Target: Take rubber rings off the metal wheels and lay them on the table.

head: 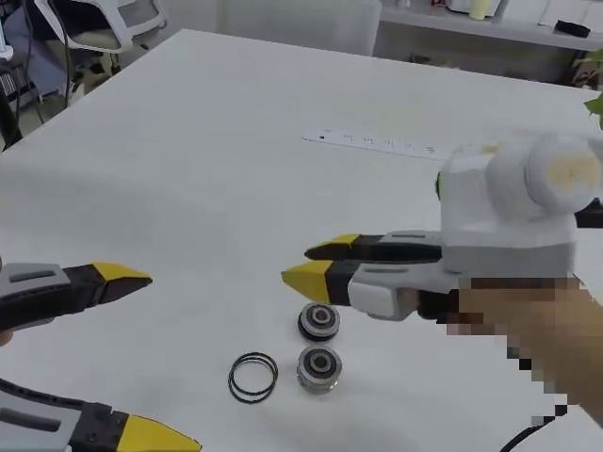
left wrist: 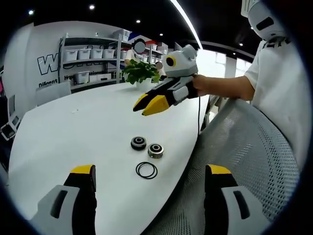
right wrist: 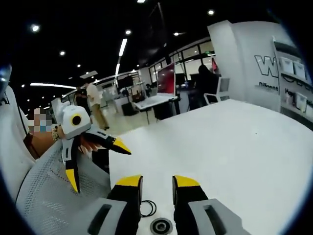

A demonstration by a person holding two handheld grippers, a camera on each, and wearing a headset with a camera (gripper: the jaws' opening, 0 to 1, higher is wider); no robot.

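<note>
Two metal wheels lie on the white table (head: pixel 207 169). The far wheel (head: pixel 319 320) (left wrist: pixel 138 143) has a black rubber band around it. The near wheel (head: pixel 319 366) (left wrist: pixel 156 150) looks bare silver. Loose black rubber rings (head: pixel 252 377) (left wrist: pixel 146 170) (right wrist: pixel 146 208) lie flat beside the near wheel. My right gripper (head: pixel 316 266) (right wrist: pixel 157 181) hovers just above and beyond the far wheel, its jaws a little apart and holding nothing. My left gripper (head: pixel 141 356) (left wrist: pixel 150 170) stands wide open to the left of the rings, empty. One wheel (right wrist: pixel 161 226) shows below the right jaws.
A white power strip (head: pixel 372 143) lies further back on the table. Office chairs (head: pixel 104 28) stand at the far left corner. A mesh chair back (left wrist: pixel 234 142) is at the near table edge. A plant (left wrist: pixel 139 71) sits at the table's far end.
</note>
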